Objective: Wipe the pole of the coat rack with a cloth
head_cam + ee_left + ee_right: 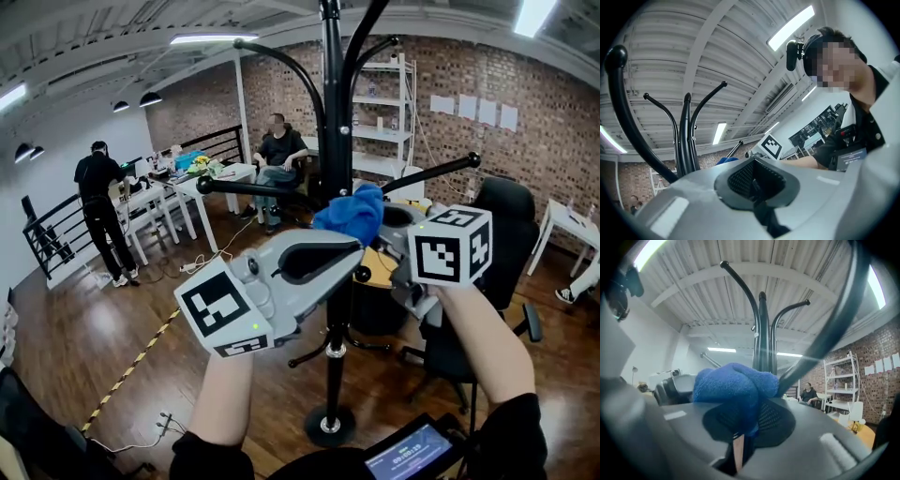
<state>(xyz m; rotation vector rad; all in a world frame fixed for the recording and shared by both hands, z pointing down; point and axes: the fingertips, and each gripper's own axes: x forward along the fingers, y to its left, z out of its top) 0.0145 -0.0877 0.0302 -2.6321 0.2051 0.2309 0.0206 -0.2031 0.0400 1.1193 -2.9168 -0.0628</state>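
So, the left gripper (349,263) has its jaws pressed together on nothing, tips right by the coat rack pole (333,112). At the pole's 3 o'clock side, a bunched blue cloth (352,214) touches it, pinched by the right gripper (386,217).

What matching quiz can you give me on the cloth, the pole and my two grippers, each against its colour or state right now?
Things:
1. cloth
2. pole
3. left gripper
4. right gripper

Colour or state:
A. black, upright
B. shut, nothing held
C. blue, bunched up
D. shut on the cloth

Pairs: 1-C, 2-A, 3-B, 4-D
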